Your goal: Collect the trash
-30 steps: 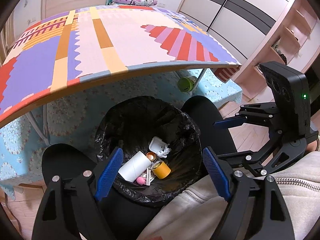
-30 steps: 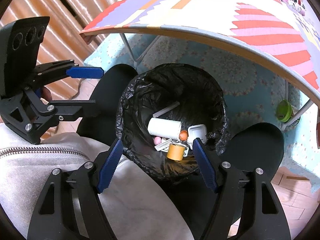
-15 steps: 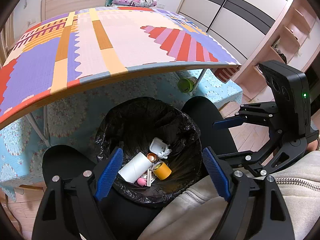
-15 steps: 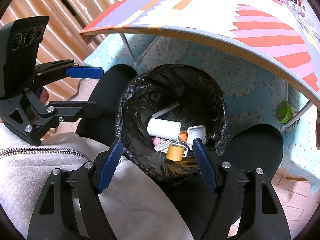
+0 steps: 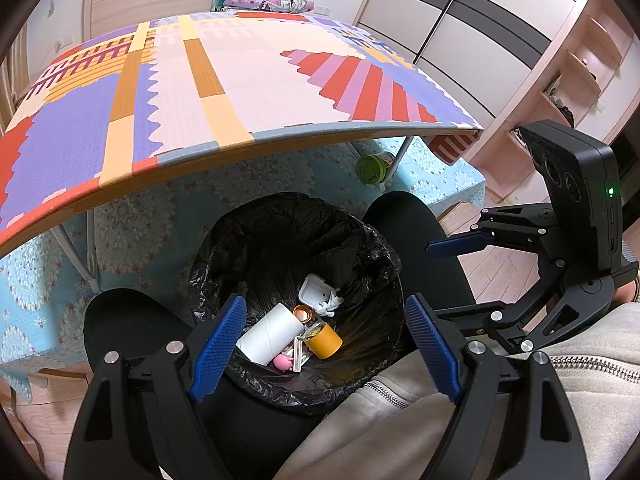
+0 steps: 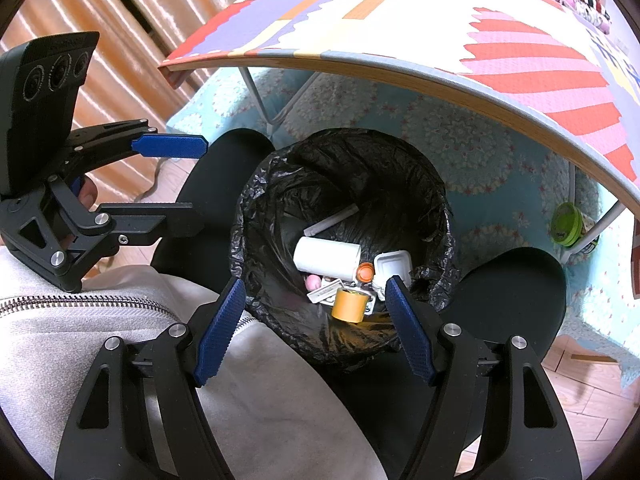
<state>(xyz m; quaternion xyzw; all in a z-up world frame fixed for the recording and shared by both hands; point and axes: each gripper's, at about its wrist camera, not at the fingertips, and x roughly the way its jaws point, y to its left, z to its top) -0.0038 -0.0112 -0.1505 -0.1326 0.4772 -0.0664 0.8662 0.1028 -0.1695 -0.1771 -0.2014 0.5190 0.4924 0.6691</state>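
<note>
A bin lined with a black bag [image 5: 360, 240] [image 6: 264, 200] stands between the person's knees. It holds a white paper tube [image 5: 270, 334] [image 6: 326, 256], an orange cap [image 5: 324, 340] [image 6: 350, 305], a white box [image 5: 316, 290] [image 6: 394, 266], a small orange lid, a pink piece and white scraps. My left gripper [image 5: 326, 344] is open and empty above the bin's near rim; it also shows in the right wrist view [image 6: 180, 184]. My right gripper [image 6: 312, 324] is open and empty above the bin; it also shows in the left wrist view [image 5: 444, 280].
A table with a colourful patterned mat [image 5: 240, 80] [image 6: 500, 32] overhangs the bin's far side. A green lidded jar [image 5: 370, 168] [image 6: 566, 224] lies on the blue rug by a table leg. Wardrobe and shelves [image 5: 560, 72] stand at the right. Curtains [image 6: 120, 20] hang at the left.
Both grippers have held almost still, open and empty. The bin and its contents have not moved.
</note>
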